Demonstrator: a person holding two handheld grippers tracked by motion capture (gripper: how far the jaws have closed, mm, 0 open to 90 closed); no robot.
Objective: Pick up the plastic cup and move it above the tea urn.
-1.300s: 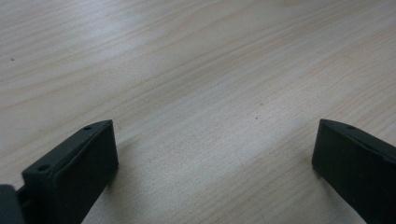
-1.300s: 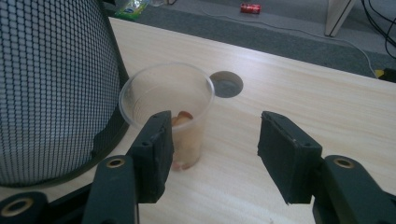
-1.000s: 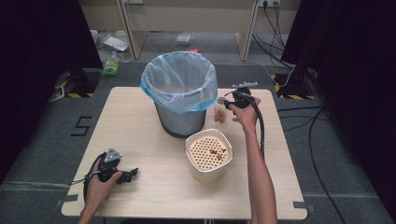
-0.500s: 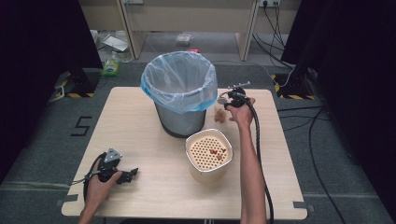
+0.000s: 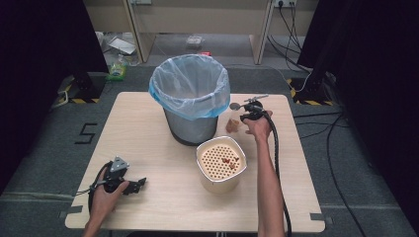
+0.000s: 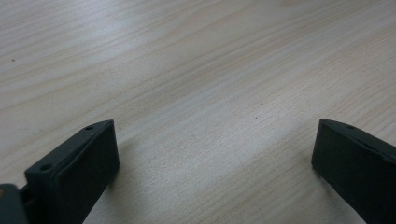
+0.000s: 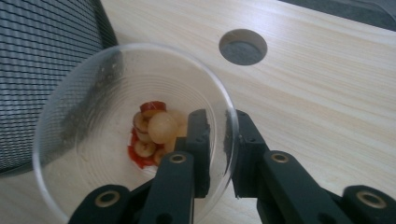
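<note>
Right gripper view: we have the right gripper (image 7: 217, 140) closing its jaws on the rim of a light, flimsy plastic cup (image 7: 93, 116), while our left gripper (image 6: 215, 154) rests wide open and empty.

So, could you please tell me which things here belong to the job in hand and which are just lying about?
In the job:
- right tongs, closed on the wall of the clear cup
- food pieces inside it
- perforated strainer tub
- lined bin

Lying about:
- left tongs, open, idle on the table
- floor clutter
</note>
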